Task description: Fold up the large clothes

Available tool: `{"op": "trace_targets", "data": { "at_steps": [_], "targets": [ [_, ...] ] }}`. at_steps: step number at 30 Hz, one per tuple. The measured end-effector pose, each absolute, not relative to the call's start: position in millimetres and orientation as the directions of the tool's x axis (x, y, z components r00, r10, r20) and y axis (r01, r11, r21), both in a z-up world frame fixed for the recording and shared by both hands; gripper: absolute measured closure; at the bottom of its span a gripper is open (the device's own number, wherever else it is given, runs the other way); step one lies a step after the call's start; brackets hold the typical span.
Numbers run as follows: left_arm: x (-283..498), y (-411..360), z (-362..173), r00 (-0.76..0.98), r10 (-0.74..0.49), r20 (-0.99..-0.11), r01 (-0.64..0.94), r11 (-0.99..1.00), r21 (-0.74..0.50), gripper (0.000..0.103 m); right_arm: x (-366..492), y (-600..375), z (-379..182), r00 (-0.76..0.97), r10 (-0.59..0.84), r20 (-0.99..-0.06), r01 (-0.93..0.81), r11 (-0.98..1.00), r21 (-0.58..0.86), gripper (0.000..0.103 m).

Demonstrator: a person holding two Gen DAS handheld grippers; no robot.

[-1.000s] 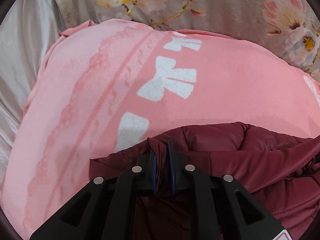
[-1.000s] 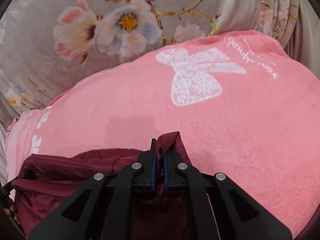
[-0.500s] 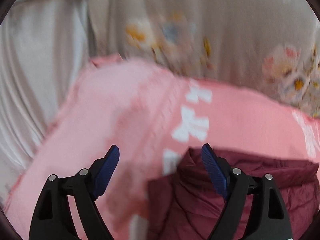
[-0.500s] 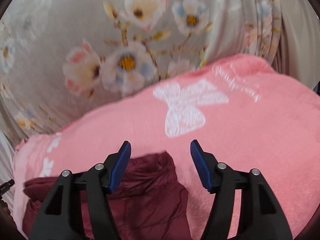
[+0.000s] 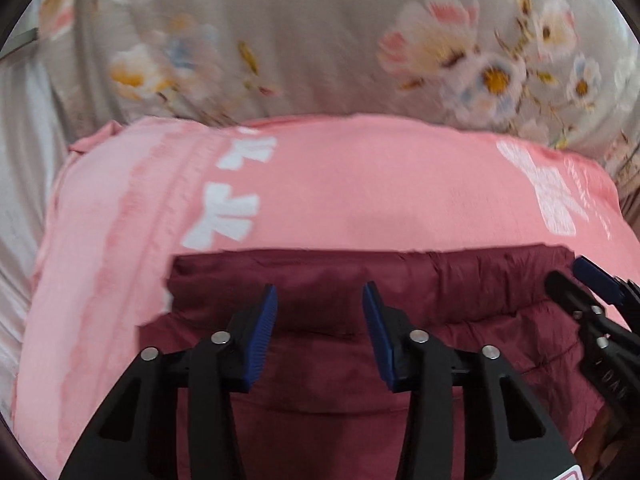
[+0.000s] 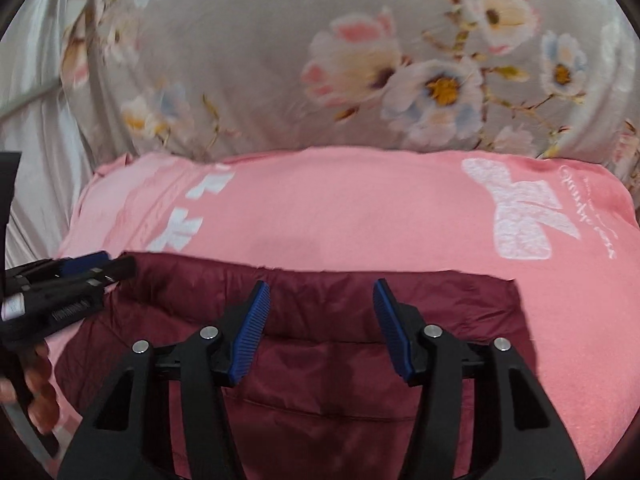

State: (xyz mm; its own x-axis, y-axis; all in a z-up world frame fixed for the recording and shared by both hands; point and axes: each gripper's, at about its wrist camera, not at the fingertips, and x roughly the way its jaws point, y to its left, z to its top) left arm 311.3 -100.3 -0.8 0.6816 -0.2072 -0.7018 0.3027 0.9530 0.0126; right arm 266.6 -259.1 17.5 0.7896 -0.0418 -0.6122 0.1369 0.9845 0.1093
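- Jacket (image 5: 360, 344): dark red, quilted, lying folded on the near part of the pink blanket, its far edge a fairly straight line running left to right. A stitched seam crosses it on the near side. Nothing grips it.
- Left gripper (image 5: 319, 334): black frame, blue ribbed pads, hanging above the left half of the jacket. Its jaws stand apart and are closing; no cloth lies between the pads, only the jacket surface seen below them. In the right wrist view it shows at the left edge (image 6: 80, 276), tip over the jacket's far left corner.
- Right gripper (image 6: 320, 330): same make, hanging above the right half of the jacket. Jaws apart and closing, nothing between the pads. In the left wrist view it enters from the right edge (image 5: 584, 292), near the jacket's far right corner.
- Hand (image 6: 38, 380): fingers wrapped round the left gripper's handle, at the near left edge of the right wrist view.
- Blanket (image 5: 360, 184): pink, fleecy, printed with white bows, one row at the left and one large bow at the far right with fine script beside it. It lies under the jacket.
- Sheet (image 6: 260, 60): grey with a flower print, behind the blanket on the far side.
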Motion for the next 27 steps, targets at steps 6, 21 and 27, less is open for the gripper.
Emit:
{"op": "trace_targets", "data": {
  "at_steps": [6, 21, 27],
  "targets": [
    [342, -126, -42, 0.625, -0.175, -0.761, 0.287, 0.958, 0.015, 0.094, 303, -278, -18, 0.728, -0.013, -0.686, 0.179, 0.969, 0.171, 0.075],
    [375, -125, -85, 0.644, -0.18, -0.743, 0.241, 0.97, -0.027, 0.103, 342, -283, -70, 0.673, 0.002, -0.739, 0.202, 0.961, 0.187, 0.088],
    [377, -128, -89, 0.648, -0.179, -0.74, 0.246, 0.969, -0.019, 0.103, 344, -281, -72, 0.671, -0.018, -0.741, 0.204, 0.966, 0.161, 0.088]
  ]
}}
